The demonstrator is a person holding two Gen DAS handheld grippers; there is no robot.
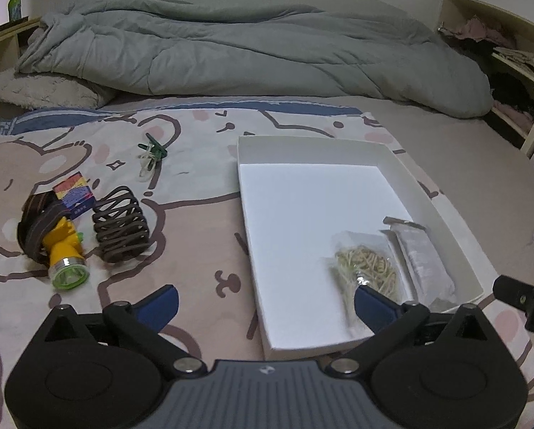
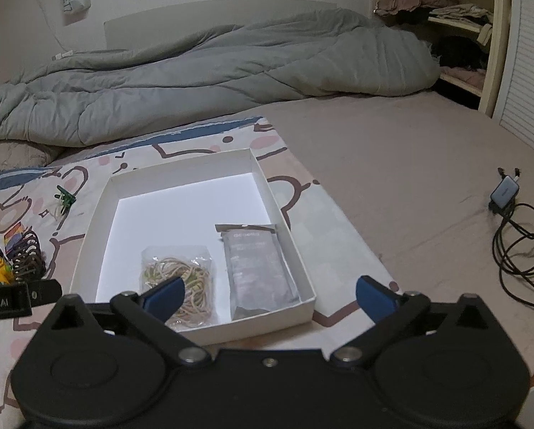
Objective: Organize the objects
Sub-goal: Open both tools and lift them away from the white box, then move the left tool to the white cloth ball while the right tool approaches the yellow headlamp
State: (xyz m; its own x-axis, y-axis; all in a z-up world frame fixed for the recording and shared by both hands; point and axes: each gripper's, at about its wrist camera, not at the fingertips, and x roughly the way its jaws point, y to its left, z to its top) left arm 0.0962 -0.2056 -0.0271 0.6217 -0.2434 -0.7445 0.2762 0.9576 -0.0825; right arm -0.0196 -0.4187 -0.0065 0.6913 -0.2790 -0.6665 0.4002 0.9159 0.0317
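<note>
Both grippers, left [image 1: 267, 304] and right [image 2: 270, 295], gape fully wide, holding nothing. Just beyond, a white box [image 2: 281, 207] on the bed holds two packets lying lengthwise: one bag of rubber bands [image 2: 181, 275], one grey sachet [image 2: 259, 268]. Left lie one yellow flashlight [image 1: 65, 250], lens toward the viewer, and one coiled brown holder [image 1: 122, 228].

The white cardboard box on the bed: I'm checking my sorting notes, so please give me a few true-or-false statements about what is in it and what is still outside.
1. The white cardboard box holds a clear bag of rubber bands. True.
2. A grey foil sachet lies beside that bag in the box. True.
3. The yellow torch with a green rim is in the box. False: it lies on the patterned sheet outside it.
4. The right gripper grips the sachet. False: its jaws are open and hold nothing.
</note>
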